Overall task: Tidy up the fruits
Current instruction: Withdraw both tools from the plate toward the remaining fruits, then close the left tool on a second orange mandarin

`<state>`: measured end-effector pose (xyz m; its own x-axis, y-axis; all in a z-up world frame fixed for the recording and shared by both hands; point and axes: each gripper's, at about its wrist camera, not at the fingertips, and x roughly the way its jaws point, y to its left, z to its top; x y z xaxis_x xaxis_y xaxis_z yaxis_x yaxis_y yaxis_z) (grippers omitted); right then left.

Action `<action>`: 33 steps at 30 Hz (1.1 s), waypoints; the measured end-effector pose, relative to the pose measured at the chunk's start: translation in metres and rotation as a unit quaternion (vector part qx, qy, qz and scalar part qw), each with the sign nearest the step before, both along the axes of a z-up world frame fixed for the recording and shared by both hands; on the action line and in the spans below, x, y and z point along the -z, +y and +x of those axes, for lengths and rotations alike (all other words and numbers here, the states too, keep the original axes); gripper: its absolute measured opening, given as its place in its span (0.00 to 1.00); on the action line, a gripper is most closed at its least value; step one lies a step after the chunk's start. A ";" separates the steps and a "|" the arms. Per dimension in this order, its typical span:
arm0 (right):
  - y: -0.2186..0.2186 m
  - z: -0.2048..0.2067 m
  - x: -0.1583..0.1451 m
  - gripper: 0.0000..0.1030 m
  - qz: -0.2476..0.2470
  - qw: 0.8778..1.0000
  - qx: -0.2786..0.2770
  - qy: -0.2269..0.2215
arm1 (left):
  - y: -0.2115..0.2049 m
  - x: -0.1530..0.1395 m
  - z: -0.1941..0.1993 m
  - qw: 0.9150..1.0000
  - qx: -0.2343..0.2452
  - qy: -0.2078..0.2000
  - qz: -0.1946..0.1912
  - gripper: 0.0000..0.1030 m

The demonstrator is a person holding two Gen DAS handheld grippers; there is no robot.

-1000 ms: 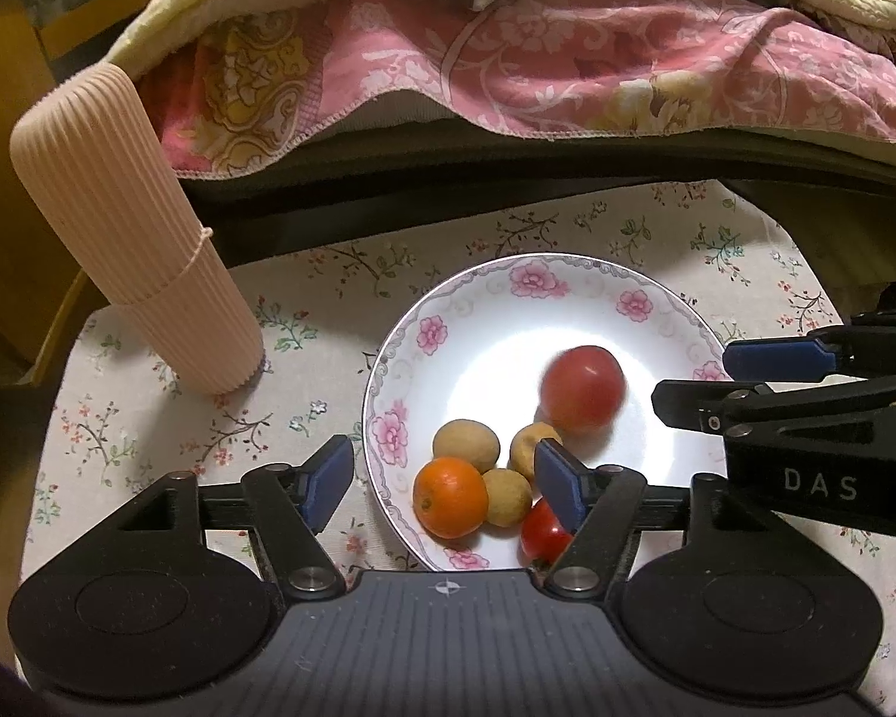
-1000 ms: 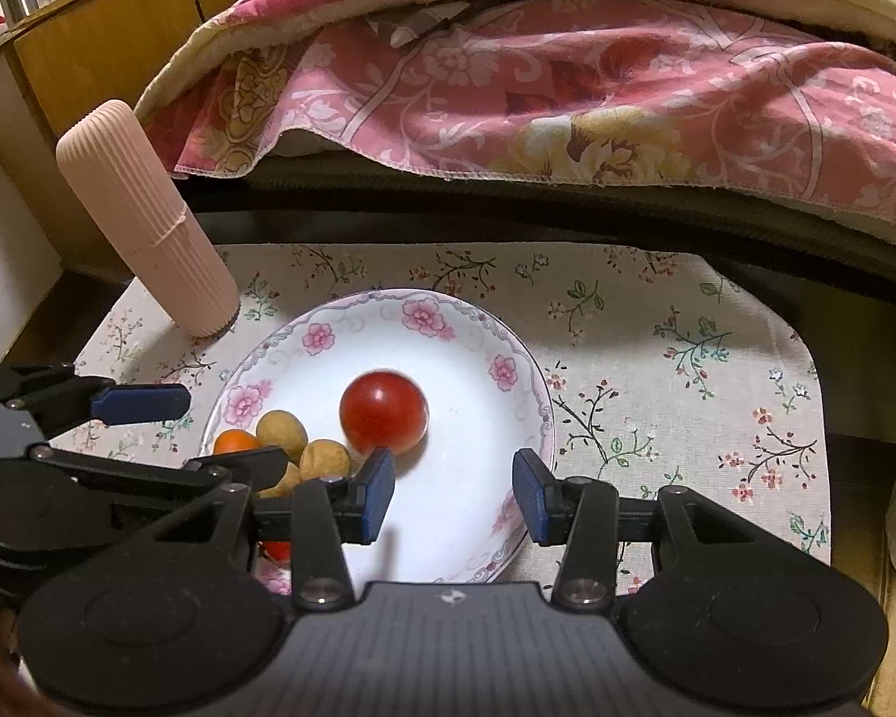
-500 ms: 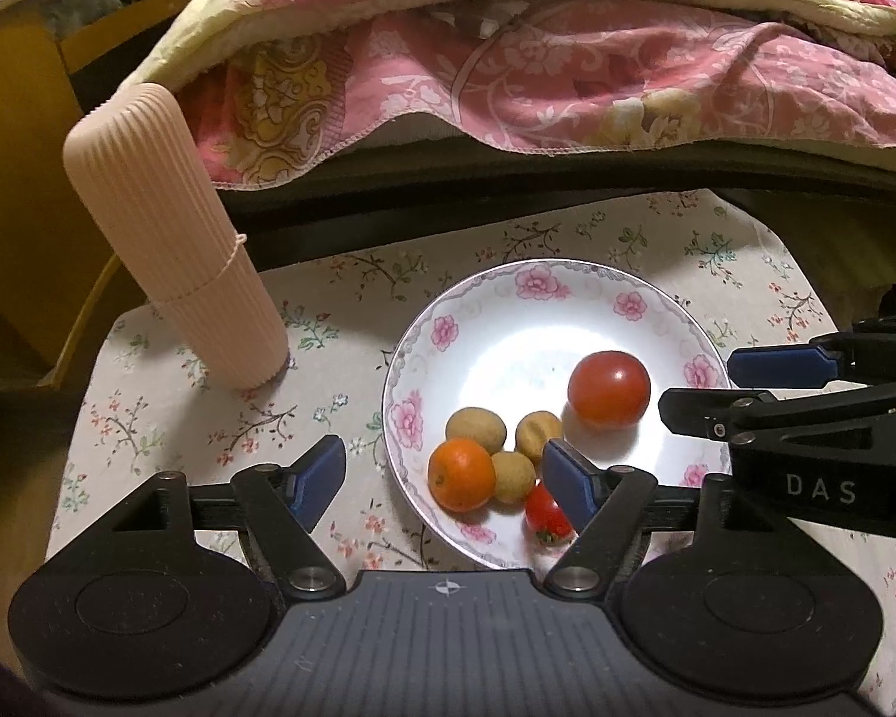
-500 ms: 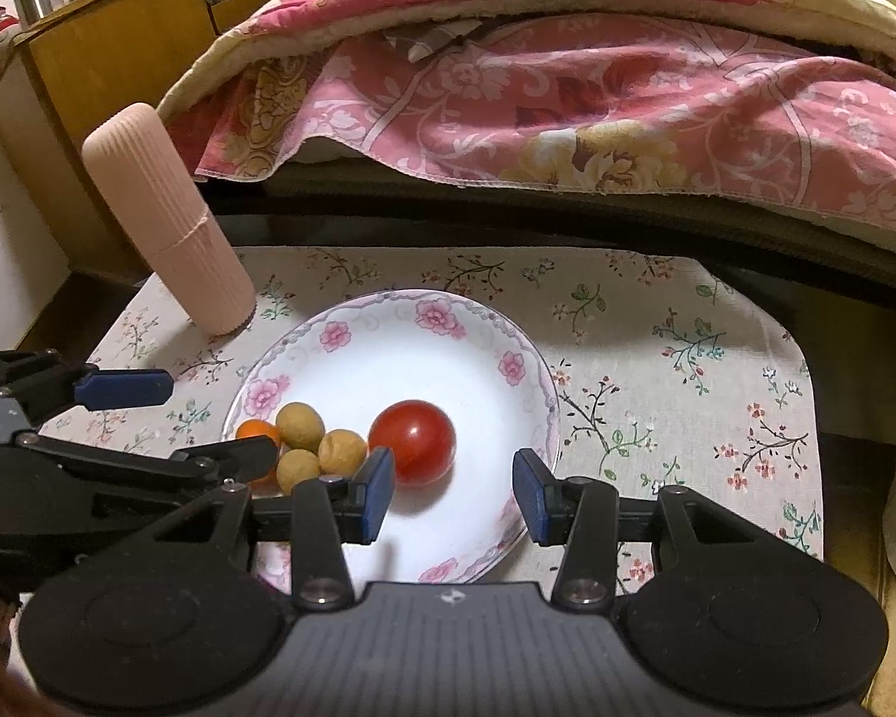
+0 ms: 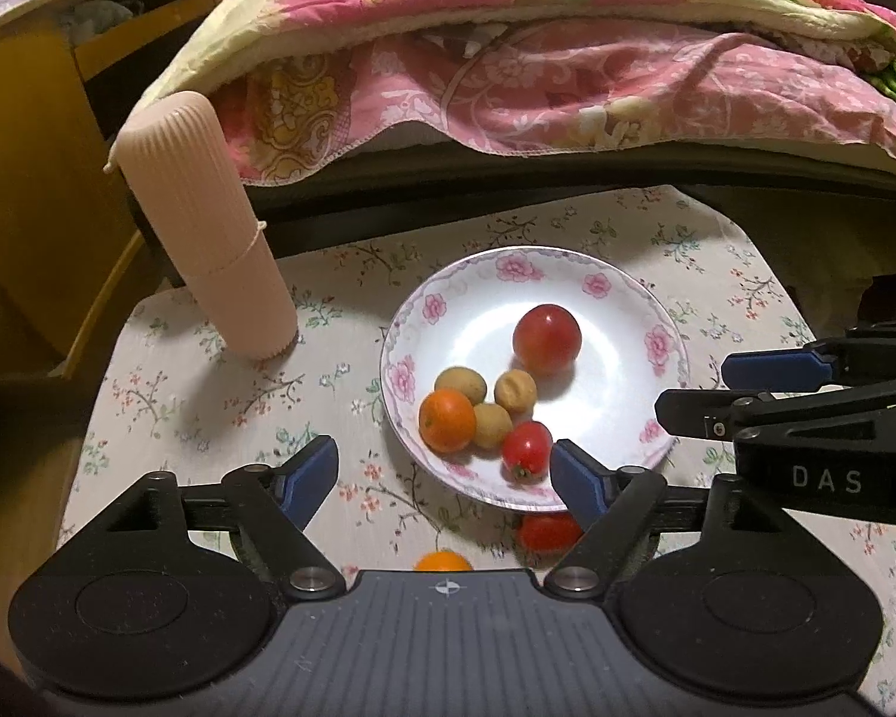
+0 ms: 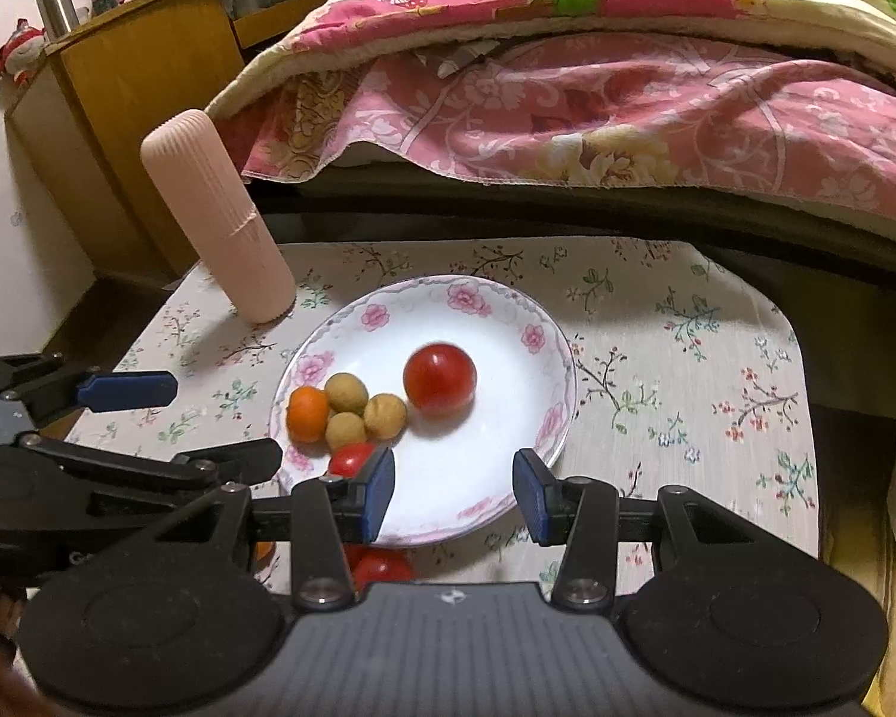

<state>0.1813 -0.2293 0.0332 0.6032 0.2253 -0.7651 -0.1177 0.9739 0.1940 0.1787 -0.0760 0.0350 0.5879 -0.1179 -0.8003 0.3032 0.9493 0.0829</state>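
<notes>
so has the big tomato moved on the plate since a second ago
Yes. The big tomato has rolled toward the plate's far right rim, away from the three brown fruits.

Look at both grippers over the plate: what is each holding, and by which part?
Nothing is held. The left gripper, its jaws just opening, and the right gripper both stand open and empty above the plate.

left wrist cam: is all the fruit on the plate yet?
No. A red tomato and an orange fruit lie on the floral cloth, just off the near rim of the plate.
</notes>
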 end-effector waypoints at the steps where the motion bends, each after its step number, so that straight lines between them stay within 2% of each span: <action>1: 0.000 -0.003 0.000 0.42 0.002 1.000 0.001 0.000 | 0.001 0.000 -0.003 1.000 0.000 0.001 -0.001 0.82; 8: 0.006 -0.022 0.003 0.43 0.008 1.000 -0.002 0.008 | 0.009 0.004 -0.021 1.000 0.002 0.008 0.000 0.84; 19: 0.012 -0.041 0.018 0.43 0.002 0.999 -0.015 0.029 | 0.035 0.030 -0.040 0.999 0.001 0.043 0.022 0.84; 26: 0.017 -0.041 0.037 0.43 -0.012 0.998 -0.033 0.052 | 0.043 0.044 -0.044 0.997 0.007 0.064 0.031 0.84; 33: 0.028 -0.030 0.050 0.43 -0.028 0.996 -0.063 0.055 | 0.042 0.047 -0.043 0.997 0.017 0.071 0.024 0.85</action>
